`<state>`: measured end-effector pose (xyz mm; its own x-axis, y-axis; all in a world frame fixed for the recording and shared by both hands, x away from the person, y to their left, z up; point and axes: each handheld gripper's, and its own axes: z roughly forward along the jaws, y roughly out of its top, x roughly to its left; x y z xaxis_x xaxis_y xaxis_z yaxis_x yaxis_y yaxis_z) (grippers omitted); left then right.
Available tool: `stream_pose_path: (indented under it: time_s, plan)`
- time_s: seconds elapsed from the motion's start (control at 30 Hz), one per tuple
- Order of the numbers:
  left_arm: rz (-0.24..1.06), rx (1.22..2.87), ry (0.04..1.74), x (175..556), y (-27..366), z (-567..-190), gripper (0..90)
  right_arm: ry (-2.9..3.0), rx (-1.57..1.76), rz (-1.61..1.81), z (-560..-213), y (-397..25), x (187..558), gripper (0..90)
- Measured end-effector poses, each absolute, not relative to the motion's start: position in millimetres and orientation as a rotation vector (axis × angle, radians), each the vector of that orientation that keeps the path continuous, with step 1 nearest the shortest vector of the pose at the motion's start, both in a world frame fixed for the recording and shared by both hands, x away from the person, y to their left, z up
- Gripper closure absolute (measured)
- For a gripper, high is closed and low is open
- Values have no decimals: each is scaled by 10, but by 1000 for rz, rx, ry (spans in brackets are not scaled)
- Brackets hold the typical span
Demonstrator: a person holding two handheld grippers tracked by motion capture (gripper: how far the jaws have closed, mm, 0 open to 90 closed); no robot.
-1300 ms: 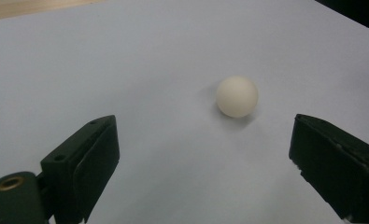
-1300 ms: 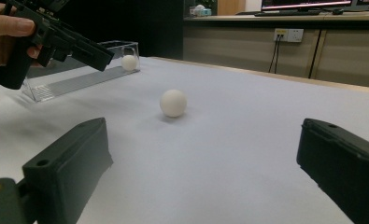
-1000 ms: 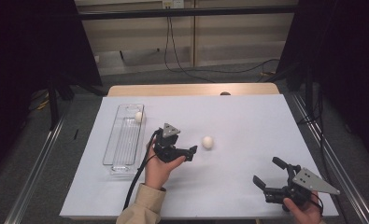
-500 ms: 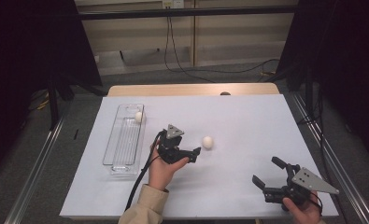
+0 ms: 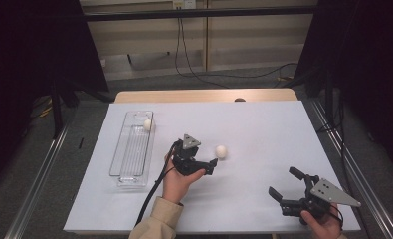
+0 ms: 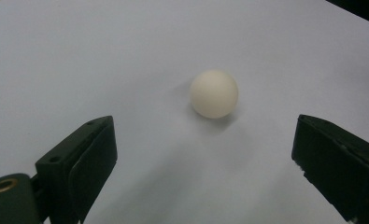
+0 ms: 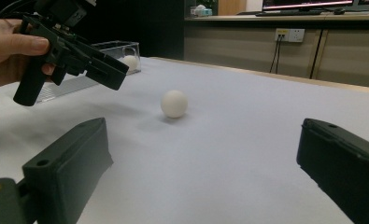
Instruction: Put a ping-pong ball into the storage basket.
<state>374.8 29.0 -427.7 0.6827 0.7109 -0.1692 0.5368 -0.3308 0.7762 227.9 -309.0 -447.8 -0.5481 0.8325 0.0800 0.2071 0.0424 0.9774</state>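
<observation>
A white ball lies on the white table near its middle. My left gripper is open just left of the ball and points at it. In the left gripper view the ball sits a little ahead of the spread jaws of the left gripper, touching neither. A second white ball rests at the far end of a clear tray. My right gripper is open and empty at the front right, and its view looks across at the ball and the left gripper.
The clear tray stands lengthwise along the table's left side. A wooden strip borders the far edge of the table. Dark curtains hang at both sides, and cables run on the floor behind.
My left gripper has edged to the right, closer to the loose ball. The right gripper has stayed almost still. Neither ball has moved.
</observation>
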Motion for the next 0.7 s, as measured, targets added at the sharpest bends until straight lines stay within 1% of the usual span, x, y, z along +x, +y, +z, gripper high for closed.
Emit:
stream_pose_path:
  time_s: [0.4,0.5,0.7]
  plan:
    - [267,2049,946,3780,189,-4338,70,1795,1053,1536,-4483,-3112,2274,22]
    - [290,2065,938,3787,170,-4352,71,1796,1051,1536,-4484,-3112,2273,22]
    - [282,2058,941,3795,134,-4375,71,1795,1053,1541,-4484,-3108,2279,22]
